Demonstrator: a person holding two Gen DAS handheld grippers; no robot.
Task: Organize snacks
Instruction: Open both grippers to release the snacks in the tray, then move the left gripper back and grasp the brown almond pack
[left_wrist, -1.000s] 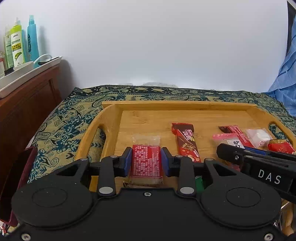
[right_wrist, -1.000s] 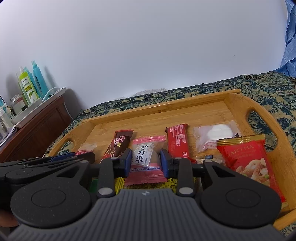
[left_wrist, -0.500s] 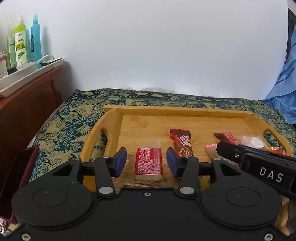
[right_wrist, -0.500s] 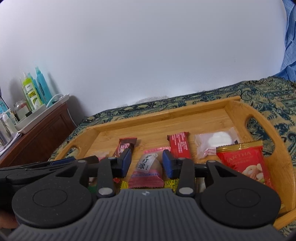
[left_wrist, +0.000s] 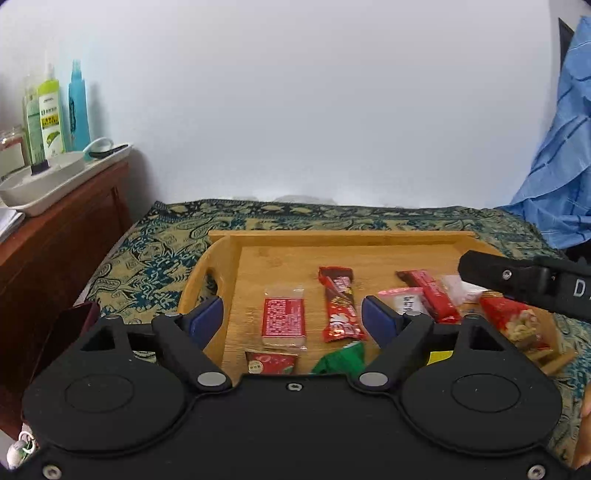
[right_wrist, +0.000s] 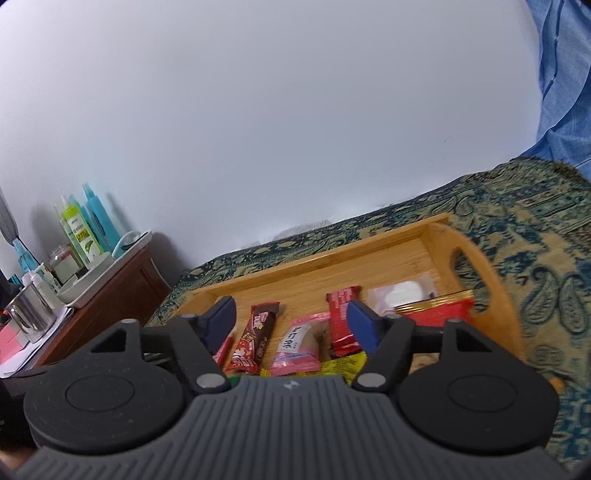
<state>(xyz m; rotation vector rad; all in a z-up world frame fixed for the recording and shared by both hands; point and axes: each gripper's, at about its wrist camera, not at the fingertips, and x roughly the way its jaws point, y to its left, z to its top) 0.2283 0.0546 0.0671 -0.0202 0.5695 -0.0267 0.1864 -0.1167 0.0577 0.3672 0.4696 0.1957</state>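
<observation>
Both tongs are opening, gripping nothing, above flat red and pink snack packets (left_wrist: 284, 322) in a wooden tray (left_wrist: 229, 258).

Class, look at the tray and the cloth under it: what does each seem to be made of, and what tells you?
Tray: probably bamboo or light wood, smooth, judging by its honey colour and fine straight grain. Cloth: seemingly woven fabric, matte, with a teal-and-gold paisley pattern.

My right gripper (right_wrist: 291, 319) is opening above the pink packet (right_wrist: 297, 347) in the tray (right_wrist: 369, 245), apparently not touching it.
</observation>
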